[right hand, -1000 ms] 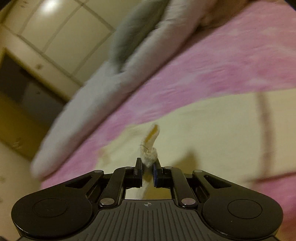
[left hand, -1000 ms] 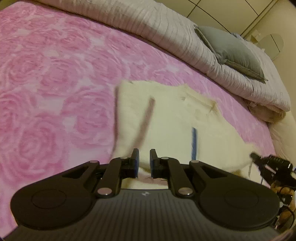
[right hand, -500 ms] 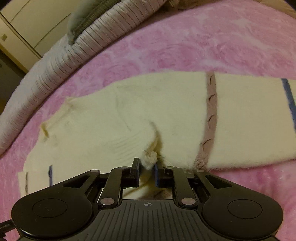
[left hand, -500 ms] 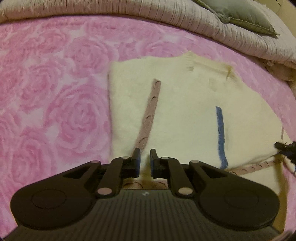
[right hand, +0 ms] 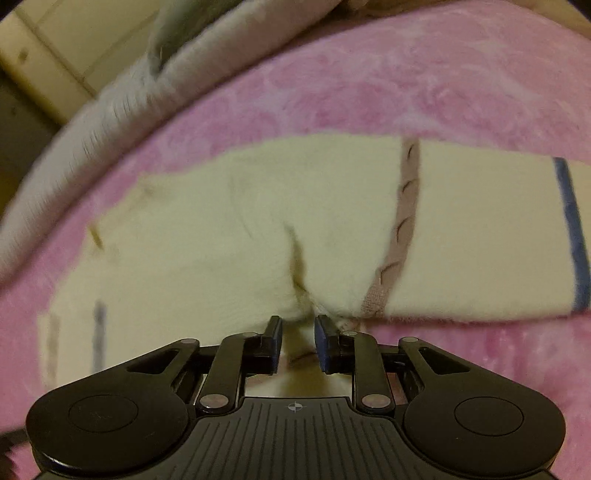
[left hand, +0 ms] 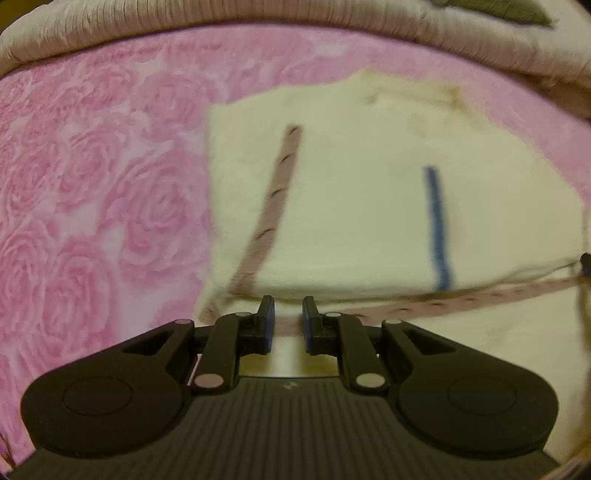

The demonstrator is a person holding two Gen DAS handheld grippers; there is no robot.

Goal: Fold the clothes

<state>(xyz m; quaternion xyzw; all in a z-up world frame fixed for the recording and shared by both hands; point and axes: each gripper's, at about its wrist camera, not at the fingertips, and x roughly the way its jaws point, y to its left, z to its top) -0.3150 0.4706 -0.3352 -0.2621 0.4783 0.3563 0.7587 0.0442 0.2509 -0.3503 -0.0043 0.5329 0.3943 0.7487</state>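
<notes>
A cream knitted sweater [left hand: 362, 206] lies folded on the pink rose blanket [left hand: 92, 184], with a brown stripe [left hand: 275, 199] and a blue stripe [left hand: 437, 229] across it. My left gripper [left hand: 289, 301] hovers over its near folded edge. Its jaws are opening, and the fabric lies under the narrow gap, not pinched. In the right wrist view the sweater [right hand: 221, 236] fills the middle. My right gripper [right hand: 298, 319] sits at a puckered cuff. Its jaws are opening too, and the cuff rests just past the pads [right hand: 275, 328], free of them. The right gripper's tip [left hand: 585, 264] shows at the left view's right edge.
A grey ribbed quilt [left hand: 258, 14] is bunched along the far side of the bed, with a grey-green pillow [left hand: 517, 11] on it. Pink blanket [right hand: 406, 85] surrounds the sweater. Pale wardrobe doors [right hand: 74, 40] stand beyond the bed.
The sleeve end has come down from the air onto the sweater. My right jaws have opened and let go of the cuff. My left gripper moved over the folded edge and its gap widened slightly.
</notes>
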